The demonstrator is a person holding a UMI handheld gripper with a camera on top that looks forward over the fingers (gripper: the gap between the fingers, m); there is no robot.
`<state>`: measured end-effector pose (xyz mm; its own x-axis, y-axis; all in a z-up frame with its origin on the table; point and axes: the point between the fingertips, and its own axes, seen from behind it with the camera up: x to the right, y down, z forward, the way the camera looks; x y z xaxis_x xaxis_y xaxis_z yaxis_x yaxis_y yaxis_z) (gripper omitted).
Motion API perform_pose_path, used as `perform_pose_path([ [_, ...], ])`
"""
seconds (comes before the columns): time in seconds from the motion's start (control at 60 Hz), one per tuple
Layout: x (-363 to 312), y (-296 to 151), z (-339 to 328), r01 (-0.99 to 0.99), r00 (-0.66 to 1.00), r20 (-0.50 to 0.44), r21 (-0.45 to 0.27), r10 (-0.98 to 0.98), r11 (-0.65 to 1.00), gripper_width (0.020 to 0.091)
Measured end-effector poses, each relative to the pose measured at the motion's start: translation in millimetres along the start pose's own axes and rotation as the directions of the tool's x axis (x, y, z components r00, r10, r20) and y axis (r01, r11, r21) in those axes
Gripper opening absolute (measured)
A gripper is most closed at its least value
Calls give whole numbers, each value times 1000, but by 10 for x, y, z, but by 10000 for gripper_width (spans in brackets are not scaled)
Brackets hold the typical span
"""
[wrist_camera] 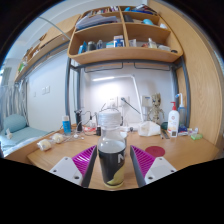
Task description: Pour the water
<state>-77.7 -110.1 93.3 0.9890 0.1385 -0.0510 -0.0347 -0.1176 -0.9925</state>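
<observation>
- Gripper view looks over a wooden table toward a white wall, with a wooden shelf unit high above.
- At the far left stands a pale blue chair or seat, beside the table's edge.
- On the table's left part lie small white things; what they are cannot be told.
- Behind them, near the wall, stands a small blue bottle; its contents cannot be seen.
- The gripper shows its two fingers low in the view, each with a magenta pad on the inner face.
- A clear glass cup stands between the fingers; its lower part holds a dark liquid, its upper part looks empty.
- The pads lie close against the cup's sides, but whether both press on it cannot be told, since the cup may rest on the table.
- Just behind the cup, beyond the fingers, stands a clear plastic container with a pale lid; its contents cannot be made out.
- To the right of that lies a white crumpled thing, like tissue or cloth.
- Further right stands a white bottle with a red cap, near the wall.
- On the shelves above sit several jars and boxes, too small to name.
</observation>
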Motion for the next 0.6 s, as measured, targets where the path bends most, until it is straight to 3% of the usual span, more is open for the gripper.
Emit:
perform_pose_path([
  [0.05,-8,25,39,10,1000,-5,0,-10,1000,563],
  [0.083,-9,32,59,20,1000,-7,8,-20,1000,428],
  [0.2,4,26,92,63,998,-33,41,-62,997,395],
  [0.35,-15,6,101,72,997,-32,73,-70,995,267],
  [0.6,-11,3,101,72,997,-6,45,-72,996,258],
])
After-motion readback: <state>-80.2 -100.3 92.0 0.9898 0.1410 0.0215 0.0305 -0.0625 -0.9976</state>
